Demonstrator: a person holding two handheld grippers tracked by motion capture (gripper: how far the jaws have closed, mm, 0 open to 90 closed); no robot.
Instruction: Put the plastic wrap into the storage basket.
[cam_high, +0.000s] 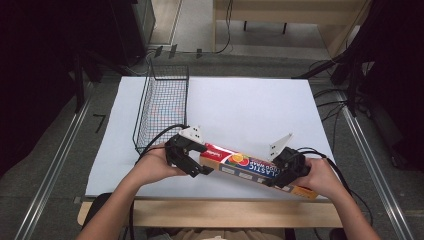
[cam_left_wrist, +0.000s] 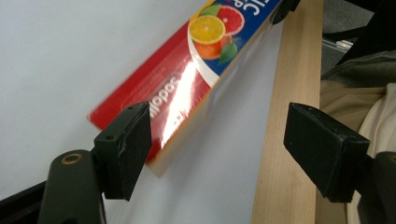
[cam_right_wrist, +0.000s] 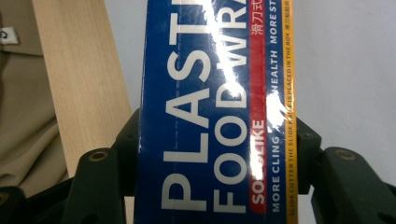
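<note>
Your right gripper (cam_right_wrist: 210, 154) clamps the plastic wrap box (cam_right_wrist: 215, 112) between both jaws; the box's ends are cut off there. Your left gripper (cam_left_wrist: 217, 154) is spread wide, the box's red end seemingly touching one jaw. Both hands sit low near the table edge (cam_high: 210, 212).

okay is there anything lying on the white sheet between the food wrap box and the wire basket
Nothing visible does. The food wrap box sits near the front edge, the wire basket behind its left end, with bare white sheet between them.

Long blue-and-red plastic food wrap box (cam_high: 252, 169), fruit-printed, lying slantwise near white table's front edge
</note>
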